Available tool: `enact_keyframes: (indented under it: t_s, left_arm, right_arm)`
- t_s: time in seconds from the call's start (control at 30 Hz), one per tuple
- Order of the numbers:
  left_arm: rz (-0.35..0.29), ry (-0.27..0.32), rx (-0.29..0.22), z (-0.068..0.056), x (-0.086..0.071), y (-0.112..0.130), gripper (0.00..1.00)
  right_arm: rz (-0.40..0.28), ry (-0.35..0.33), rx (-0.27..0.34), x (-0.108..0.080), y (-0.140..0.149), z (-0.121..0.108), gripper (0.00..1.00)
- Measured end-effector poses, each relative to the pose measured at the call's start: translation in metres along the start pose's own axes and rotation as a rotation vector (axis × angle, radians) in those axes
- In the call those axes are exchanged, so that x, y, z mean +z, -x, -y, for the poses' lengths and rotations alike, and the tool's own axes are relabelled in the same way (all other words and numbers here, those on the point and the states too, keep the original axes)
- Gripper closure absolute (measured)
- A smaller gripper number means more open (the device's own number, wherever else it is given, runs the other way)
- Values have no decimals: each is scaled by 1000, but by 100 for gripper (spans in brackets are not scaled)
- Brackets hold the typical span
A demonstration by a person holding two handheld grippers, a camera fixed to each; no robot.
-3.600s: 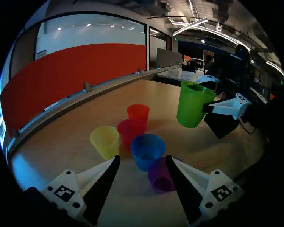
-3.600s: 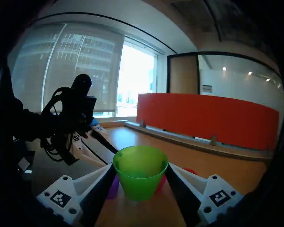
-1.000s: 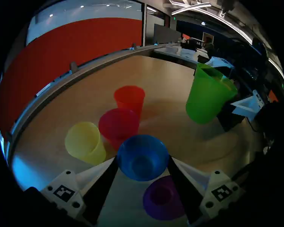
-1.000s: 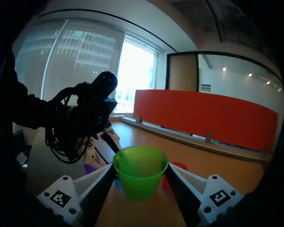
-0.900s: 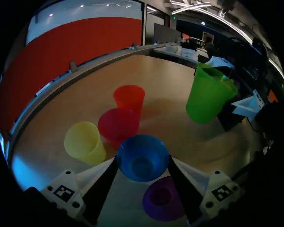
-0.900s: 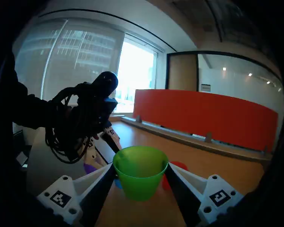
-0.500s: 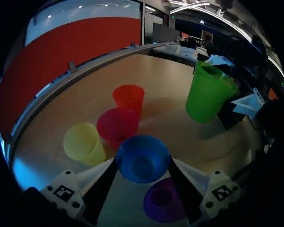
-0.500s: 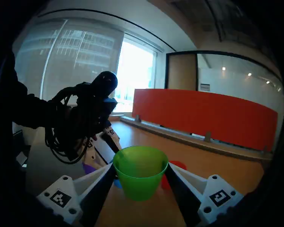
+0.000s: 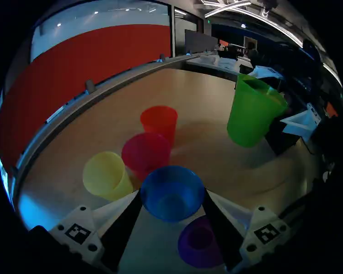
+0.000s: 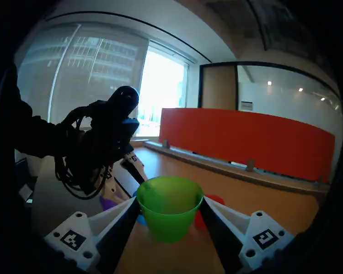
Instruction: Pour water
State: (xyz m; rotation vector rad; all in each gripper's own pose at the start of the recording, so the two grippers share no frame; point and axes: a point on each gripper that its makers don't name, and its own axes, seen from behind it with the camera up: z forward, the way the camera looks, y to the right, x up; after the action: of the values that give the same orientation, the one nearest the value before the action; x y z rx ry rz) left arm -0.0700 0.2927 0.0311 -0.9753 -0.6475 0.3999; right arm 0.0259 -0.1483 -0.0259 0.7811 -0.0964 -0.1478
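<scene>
The right gripper [image 10: 169, 201] is clamped on the green cup [image 10: 169, 208], a finger pressed to each side, the cup upright with its mouth open to the camera. In the left gripper view this cup hangs clear above the right side of the tabletop [image 9: 203, 96], leaning a little. The left gripper [image 9: 171, 194] has the blue cup [image 9: 172, 201] between its fingers, the rim filling the gap; they seem to touch it, but whether they press on it cannot be told. The purple cup [image 9: 200, 246] sits just beside the blue one, close to the near edge. Beyond stand the red cup [image 9: 145, 153], the yellow cup [image 9: 106, 176] to its left and the orange cup [image 9: 158, 121] behind, toward the far edge, where an orange-red partition [image 9: 80, 64] runs.
</scene>
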Motion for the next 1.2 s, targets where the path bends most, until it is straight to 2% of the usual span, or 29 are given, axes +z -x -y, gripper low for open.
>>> enact_keyframes:
  t_s: [0.2, 0.47, 0.77, 1.2]
  left_arm:
    - [-44, -17, -5, 3, -9, -9, 12]
    - [-114, -33, -7, -1, -27, -22, 12]
    - [-198, -77, 10, -1, -52, -38, 12]
    - [-337, -122, -30, -2, -93, -61, 12]
  right_arm:
    - [-1, 3, -3, 0, -1, 1, 9]
    - [-5, 3, -11, 1, -7, 4, 9]
    - [-8, -5, -25, 4, -15, 13, 9]
    - [-13, -13, -43, 6, -26, 26, 9]
